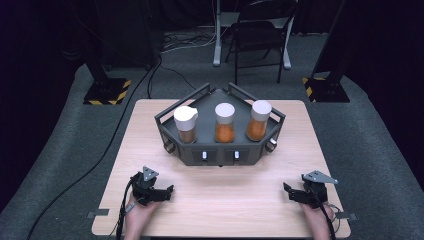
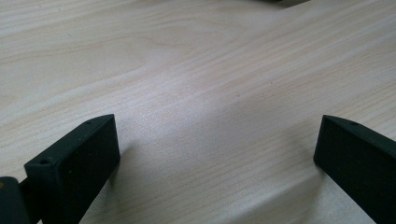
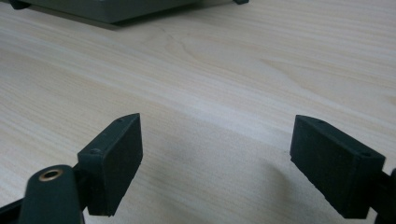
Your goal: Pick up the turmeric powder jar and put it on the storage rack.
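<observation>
**Both grippers rest open on the pale wood table**

At lower left of the high view the left gripper sits on the table, a light wood-grain top with fine streaks. Its jaws, flat matte black blocks with small screw holes, stand wide apart over bare wood in its own view. At lower right the right gripper also lies open, nothing between the pads; a brass-coloured ring shows on its left arm.

In the centre of the high view stands a dark grey angular rack with rails. It holds three clear jars with white caps: brownish powder in the left jar, orange in the middle jar and right jar. No readable writing.
</observation>
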The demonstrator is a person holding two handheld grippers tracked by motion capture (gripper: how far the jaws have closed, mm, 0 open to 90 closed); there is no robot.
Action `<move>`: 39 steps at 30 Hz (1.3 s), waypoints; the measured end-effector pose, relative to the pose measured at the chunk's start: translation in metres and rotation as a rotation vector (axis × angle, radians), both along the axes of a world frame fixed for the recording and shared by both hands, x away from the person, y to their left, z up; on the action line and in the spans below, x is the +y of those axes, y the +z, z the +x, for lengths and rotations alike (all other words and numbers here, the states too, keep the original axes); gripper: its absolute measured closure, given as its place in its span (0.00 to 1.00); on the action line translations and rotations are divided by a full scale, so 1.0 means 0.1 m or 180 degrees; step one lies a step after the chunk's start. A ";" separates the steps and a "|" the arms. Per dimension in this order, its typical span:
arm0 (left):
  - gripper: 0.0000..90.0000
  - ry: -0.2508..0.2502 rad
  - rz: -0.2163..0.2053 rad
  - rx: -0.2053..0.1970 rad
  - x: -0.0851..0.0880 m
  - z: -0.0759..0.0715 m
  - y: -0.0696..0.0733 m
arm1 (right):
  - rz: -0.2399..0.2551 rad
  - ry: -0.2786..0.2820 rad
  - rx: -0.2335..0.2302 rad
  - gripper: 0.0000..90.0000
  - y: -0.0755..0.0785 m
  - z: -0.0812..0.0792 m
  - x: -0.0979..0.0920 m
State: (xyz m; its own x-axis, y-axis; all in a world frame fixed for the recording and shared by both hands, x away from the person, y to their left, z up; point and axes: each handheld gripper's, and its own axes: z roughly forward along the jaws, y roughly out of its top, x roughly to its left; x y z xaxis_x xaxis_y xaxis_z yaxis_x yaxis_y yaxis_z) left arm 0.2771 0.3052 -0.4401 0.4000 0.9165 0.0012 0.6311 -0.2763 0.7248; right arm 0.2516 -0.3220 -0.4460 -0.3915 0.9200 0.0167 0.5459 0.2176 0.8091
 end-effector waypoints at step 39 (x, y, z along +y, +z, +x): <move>0.00 0.0268 -0.0013 0.0001 -0.10 -0.10 0.00 | -0.0218 -0.0054 0.0331 0.00 0.09 0.05 0.16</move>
